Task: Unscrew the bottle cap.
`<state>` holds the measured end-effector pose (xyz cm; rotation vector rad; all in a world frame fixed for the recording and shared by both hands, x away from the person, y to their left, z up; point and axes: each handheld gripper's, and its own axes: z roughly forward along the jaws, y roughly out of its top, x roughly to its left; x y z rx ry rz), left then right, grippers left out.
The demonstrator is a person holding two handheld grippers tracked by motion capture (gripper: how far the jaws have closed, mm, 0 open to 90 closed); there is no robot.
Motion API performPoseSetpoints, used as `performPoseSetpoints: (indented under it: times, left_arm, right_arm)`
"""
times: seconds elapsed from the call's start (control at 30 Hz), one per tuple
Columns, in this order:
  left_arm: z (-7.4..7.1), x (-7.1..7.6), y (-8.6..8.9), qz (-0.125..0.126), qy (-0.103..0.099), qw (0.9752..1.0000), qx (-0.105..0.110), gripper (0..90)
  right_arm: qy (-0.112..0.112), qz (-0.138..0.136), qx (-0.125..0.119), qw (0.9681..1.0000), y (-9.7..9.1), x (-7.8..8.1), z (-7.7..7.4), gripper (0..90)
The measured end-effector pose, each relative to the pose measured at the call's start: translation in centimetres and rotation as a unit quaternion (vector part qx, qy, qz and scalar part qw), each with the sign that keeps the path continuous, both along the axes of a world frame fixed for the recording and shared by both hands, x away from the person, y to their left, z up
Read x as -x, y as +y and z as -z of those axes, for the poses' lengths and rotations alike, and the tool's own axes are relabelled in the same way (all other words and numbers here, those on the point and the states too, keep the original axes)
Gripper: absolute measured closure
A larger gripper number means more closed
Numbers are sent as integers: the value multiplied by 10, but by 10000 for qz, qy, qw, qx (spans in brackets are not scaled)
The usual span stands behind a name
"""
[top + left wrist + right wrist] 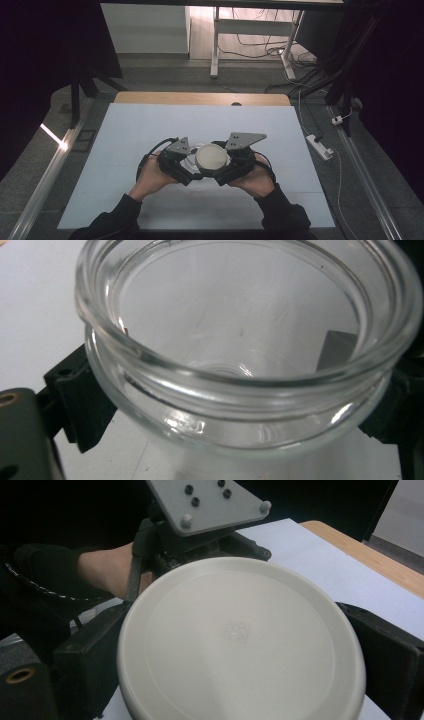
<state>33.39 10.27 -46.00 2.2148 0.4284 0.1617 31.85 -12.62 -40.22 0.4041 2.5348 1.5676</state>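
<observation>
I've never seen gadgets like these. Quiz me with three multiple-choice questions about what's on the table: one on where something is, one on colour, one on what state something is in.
1. Where is the lid?
A. Between the jaws of the right gripper
B. At the table's far edge
C. On the floor

2. What colour is the lid?
A. Bright red
B. Off-white
C. Black

3. What is the state of the glass jar?
A. Full of liquid
B. Broken
C. Open and empty, held by the left gripper

Answers: 1 A, the right gripper view shows black jaws on both sides of it. 2 B, it looks pale cream in that view. 3 C, the left gripper view looks into a bare jar mouth with jaws on its sides.
</observation>
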Motion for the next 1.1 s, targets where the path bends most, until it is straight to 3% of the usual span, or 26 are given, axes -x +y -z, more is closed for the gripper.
performPoseSetpoints:
  times: [0.7,1.1]
  left_arm:
    - [-3,-13,10,-466,-57,9987,192,76]
    - [-6,-21,12,-636,-124,9976,256,76]
  right_arm:
    - [-25,115,49,9999,-6,15,6,67]
    - [23,140,128,9998,-9,21,22,67]
